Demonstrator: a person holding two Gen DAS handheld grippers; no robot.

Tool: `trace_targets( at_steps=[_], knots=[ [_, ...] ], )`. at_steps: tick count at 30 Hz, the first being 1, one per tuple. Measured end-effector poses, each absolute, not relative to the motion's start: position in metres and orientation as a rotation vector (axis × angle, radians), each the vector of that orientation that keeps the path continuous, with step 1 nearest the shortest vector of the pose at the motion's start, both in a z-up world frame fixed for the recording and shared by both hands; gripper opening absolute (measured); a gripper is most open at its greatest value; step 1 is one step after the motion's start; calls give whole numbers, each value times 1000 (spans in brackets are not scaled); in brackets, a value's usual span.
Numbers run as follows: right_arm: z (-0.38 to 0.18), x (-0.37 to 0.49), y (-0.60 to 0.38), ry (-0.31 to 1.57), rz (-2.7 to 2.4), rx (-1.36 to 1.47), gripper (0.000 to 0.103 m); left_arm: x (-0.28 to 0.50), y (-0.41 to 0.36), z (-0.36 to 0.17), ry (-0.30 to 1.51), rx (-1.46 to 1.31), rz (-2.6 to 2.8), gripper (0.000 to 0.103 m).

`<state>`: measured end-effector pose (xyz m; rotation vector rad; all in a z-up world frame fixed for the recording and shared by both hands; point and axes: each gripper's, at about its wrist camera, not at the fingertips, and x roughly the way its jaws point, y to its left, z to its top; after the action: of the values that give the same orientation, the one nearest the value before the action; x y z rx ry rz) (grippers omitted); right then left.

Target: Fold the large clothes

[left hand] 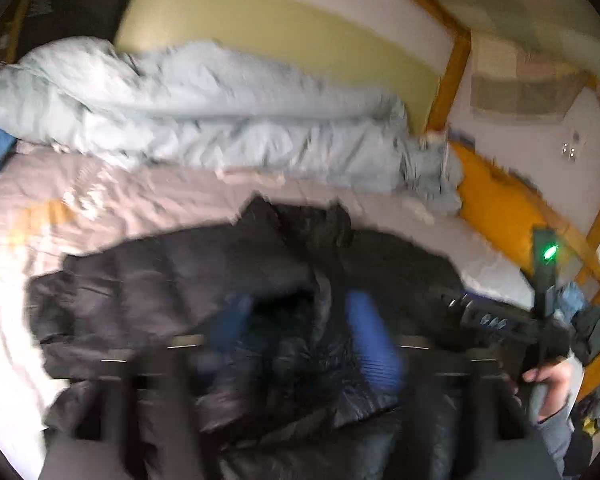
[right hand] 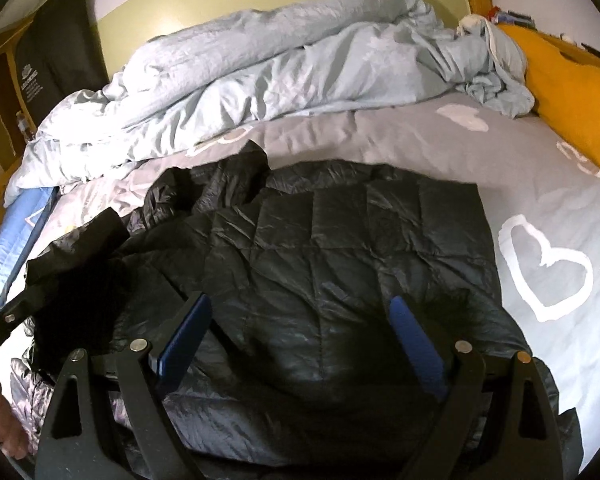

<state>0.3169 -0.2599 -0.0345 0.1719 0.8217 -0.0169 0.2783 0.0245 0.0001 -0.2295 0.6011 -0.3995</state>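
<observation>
Right wrist: black quilted jacket (right hand: pixel 340 248) lies lengthwise across the bed, both tools' jaws spread, empty.

Your left wrist view is smeared, so the black jacket (left hand: pixel 172 288) shows no stitching, and its lower edge runs off the frame in both views.

Both hand-held grippers point downward with jaws spread wide and nothing pinched: left hand-held gripper (left hand: pixel 300 320) blurred, right hand-held gripper (right hand: pixel 300 332) sharp.
</observation>
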Motion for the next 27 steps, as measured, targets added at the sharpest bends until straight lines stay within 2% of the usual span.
trace_targets(
  at_steps=[3,7,16,27],
  knots=[
    [-31,314,-255,800,-18,153,90,260,49,22,512,-234,-350,84],
    [-28,312,-249,789,-14,137,90,263,83,29,486,-258,-277,86],
    [-29,309,-237,777,2,97,90,325,126,-32,760,-277,-108,88],
    [-29,309,-236,778,8,99,90,341,155,-61,815,-401,-133,88]
  ],
)
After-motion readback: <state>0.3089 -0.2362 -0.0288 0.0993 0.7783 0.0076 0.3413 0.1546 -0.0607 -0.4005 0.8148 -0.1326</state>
